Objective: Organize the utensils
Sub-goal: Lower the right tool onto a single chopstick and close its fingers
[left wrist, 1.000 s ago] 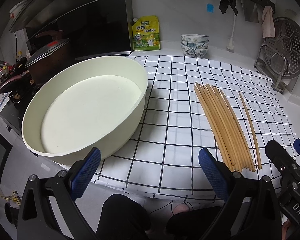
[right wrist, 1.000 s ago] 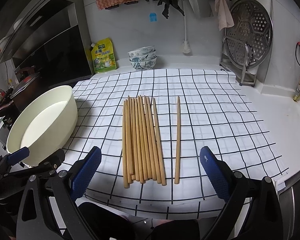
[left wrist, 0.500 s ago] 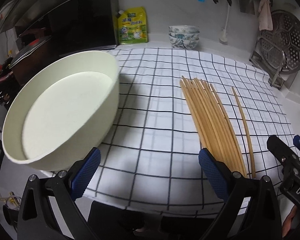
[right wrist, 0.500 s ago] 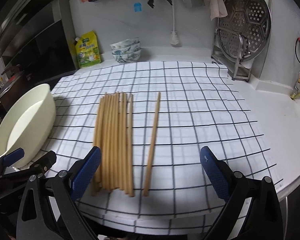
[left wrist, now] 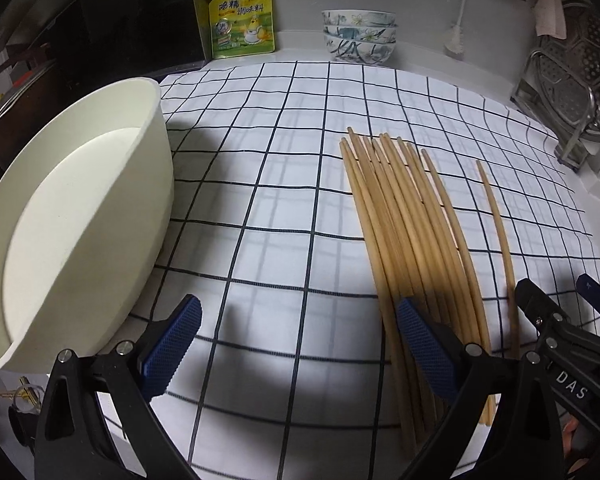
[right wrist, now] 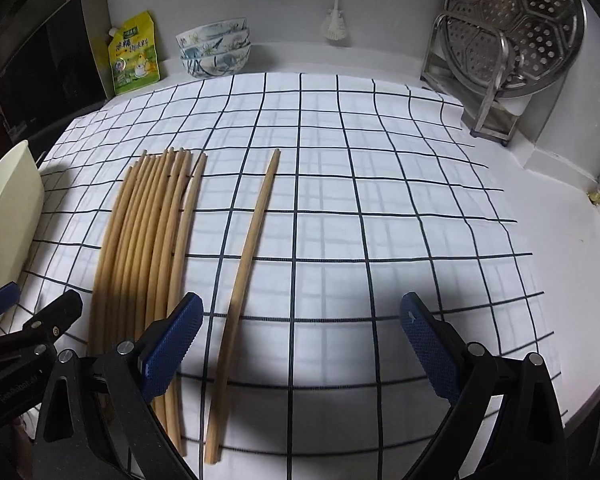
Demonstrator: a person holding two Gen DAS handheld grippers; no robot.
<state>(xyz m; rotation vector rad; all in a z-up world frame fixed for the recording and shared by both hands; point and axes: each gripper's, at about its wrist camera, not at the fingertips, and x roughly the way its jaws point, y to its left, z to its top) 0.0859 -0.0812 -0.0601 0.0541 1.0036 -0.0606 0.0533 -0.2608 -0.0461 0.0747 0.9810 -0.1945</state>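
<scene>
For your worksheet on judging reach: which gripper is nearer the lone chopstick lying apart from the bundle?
Right. The right gripper hovers open with the lone chopstick just inside its left finger. The left gripper sits farther left, beyond the bundle.

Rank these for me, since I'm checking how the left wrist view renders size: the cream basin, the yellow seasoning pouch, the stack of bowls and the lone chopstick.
1. cream basin, largest by far, though nearest the camera.
2. lone chopstick, longest but very thin.
3. yellow seasoning pouch and stack of bowls: look alike in size, unranked.
</scene>
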